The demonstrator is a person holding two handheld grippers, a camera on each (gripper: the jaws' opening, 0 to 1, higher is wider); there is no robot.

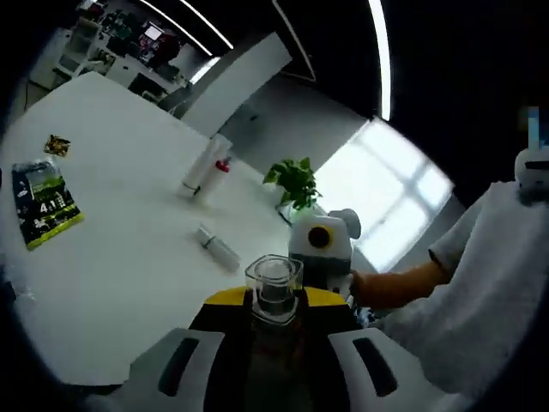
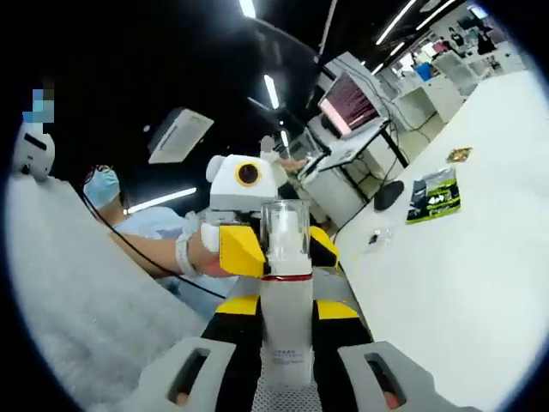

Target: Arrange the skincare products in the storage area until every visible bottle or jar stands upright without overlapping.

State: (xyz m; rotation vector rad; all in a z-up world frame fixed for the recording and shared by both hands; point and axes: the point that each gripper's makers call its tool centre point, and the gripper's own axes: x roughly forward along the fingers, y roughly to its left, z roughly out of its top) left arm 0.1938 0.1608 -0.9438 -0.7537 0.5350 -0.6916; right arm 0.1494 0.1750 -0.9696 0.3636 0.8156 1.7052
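My left gripper is shut on a dark bottle with a clear square cap, held upright between its yellow-tipped jaws above the white table. My right gripper is shut on a white bottle with a clear cap and red ring. The two grippers face each other closely: the right one shows just behind the dark bottle, and the left one just behind the white bottle. A white bottle with a red cap and a small clear tube lie on the table.
A green packet and a small wrapper lie near the table's edge. A potted plant stands at the far edge. A person's hand and sleeve are to the right. Desks with monitors stand beyond.
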